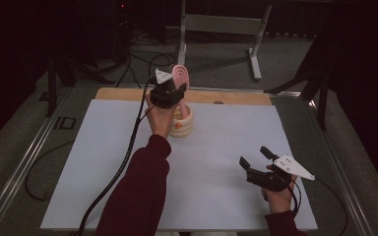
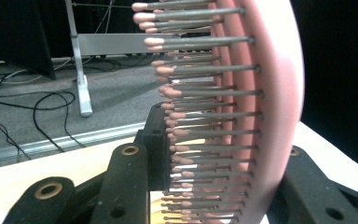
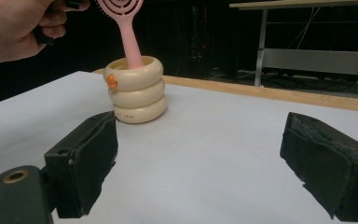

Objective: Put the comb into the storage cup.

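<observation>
Dark room, white table: the left gripper (image 1: 170, 93) has its jaws clamped on the head of a pink plastic hairbrush with metal bristles (image 1: 181, 74), whose handle stands in a cream ringed holder with a small orange duck (image 1: 183, 121) near the table's far edge. Brush looks seated but not yet released. Toward the near right corner, the right gripper (image 1: 257, 157) hangs with jaws wide and empty.

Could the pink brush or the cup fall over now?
Maybe. The left gripper is shut on the head of the pink brush, and its handle leans inside the cream cup. A sideways push might tip the cup, since nothing steadies it: the right gripper is open and far off. The grip on the bristles could also slip.
</observation>
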### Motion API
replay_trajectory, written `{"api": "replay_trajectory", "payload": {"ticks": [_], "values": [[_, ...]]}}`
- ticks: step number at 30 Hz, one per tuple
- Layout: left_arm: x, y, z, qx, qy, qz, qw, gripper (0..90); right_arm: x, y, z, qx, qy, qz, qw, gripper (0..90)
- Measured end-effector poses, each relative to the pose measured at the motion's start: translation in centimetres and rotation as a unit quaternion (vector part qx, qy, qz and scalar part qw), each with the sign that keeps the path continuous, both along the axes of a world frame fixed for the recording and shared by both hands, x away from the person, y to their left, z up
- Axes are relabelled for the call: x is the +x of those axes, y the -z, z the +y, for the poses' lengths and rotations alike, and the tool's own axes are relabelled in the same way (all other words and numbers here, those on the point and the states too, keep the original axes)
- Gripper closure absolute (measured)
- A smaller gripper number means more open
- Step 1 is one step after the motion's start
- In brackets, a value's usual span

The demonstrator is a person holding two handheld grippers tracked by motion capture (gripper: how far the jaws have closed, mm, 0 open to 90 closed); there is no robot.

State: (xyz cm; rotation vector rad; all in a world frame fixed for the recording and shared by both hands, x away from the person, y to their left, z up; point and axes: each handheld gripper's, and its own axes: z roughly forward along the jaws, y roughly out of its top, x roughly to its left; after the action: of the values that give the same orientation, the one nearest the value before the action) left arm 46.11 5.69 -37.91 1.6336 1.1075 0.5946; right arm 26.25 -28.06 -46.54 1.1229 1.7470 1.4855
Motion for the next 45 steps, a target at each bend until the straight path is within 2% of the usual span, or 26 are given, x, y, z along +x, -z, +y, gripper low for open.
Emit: {"api": "replay_trajectory", "payload": {"ticks": [10, 28, 45], "values": [[0.1, 0.7, 0.5, -0.003, -0.006, 0.010, 0.9999, 64.2, 0.0, 0.1, 0.0, -0.002, -0.002, 0.001, 1.0000, 11.1], [0.0, 1.7, -0.4, -0.003, -0.002, 0.019, 0.9998, 64.2, 0.0, 0.0, 0.0, -0.003, 0.003, 0.000, 1.0000, 11.2], [0.2, 2.5, -0.2, -0.004, -0.004, 0.034, 0.9994, 64.2, 0.0, 0.0, 0.0, -0.003, 0.002, 0.000, 1.0000, 11.3]]}}
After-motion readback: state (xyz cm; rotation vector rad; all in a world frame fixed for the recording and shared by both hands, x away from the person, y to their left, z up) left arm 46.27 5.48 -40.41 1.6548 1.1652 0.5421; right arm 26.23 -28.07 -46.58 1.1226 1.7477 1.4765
